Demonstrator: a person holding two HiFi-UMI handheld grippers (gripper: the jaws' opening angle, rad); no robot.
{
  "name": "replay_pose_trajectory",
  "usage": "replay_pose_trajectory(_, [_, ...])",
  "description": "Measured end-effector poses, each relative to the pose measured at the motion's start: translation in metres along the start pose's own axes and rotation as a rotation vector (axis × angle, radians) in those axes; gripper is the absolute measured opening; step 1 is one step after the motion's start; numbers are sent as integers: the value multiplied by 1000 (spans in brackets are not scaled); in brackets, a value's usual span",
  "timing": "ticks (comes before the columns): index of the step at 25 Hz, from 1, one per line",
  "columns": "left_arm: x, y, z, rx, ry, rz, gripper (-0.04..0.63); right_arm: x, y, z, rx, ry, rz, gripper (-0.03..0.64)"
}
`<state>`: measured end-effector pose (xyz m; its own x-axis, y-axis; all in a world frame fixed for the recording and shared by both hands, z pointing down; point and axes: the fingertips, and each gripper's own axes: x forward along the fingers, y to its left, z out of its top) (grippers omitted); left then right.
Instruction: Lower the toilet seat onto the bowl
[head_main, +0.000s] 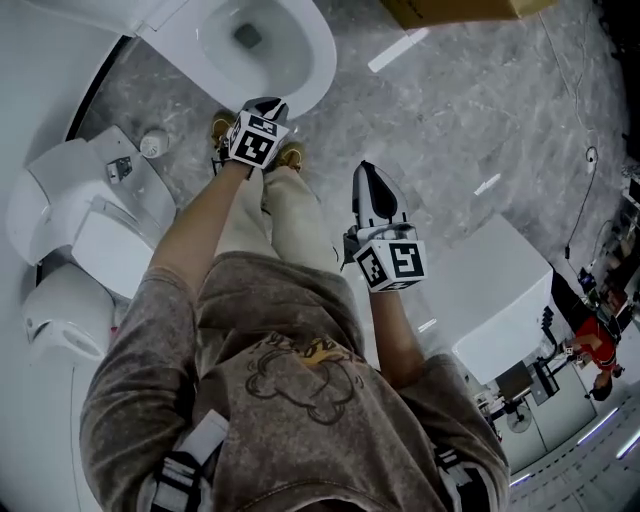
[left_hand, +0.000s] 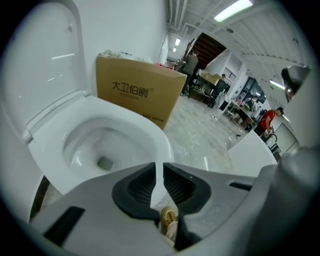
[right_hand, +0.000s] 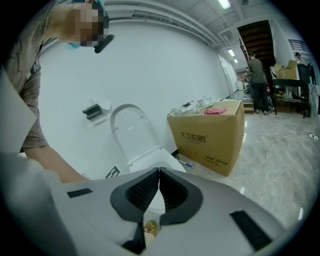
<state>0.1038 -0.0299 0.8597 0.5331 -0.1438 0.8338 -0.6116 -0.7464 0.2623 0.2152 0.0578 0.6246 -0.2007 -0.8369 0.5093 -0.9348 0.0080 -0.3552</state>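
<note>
Jaws of left gripper (left_hand: 157, 166) slightly apart, empty, near toilet bowl (left_hand: 46, 145); right gripper (right_hand: 159, 171) fully together.

This is a sanitary-ware showroom or test hall inside a big industrial building, not a home bathroom. The open toilet (left_hand: 55, 134) stands against a long white wall (right_hand: 150, 65) on a grey marble-patterned floor (head_main: 450, 110). More white toilets (head_main: 60, 205) line up beside it along the same wall. A printed cardboard box (left_hand: 137, 92) sits on the floor just beside the toilet. Well beyond the toilet, past the box, the hall opens onto workbenches (left_hand: 207, 82) with equipment, where people (right_hand: 258, 75) stand. Strip lights (left_hand: 231, 10) run across a high ceiling above.
</note>
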Motion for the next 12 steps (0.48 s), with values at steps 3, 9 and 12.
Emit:
replay_pose_trajectory(3, [-43,-5,47,-7,-83,6,51,-8,8,30,-23,-35,17,28])
replay_pose_trajectory(9, [-165,-11,139,-2,-263,33,51,-27,41,93,-56,-124,74,28])
replay_pose_trajectory(12, [-231,-19,178,4,-347,30,59,-36,59,124,-88,-166,106,28])
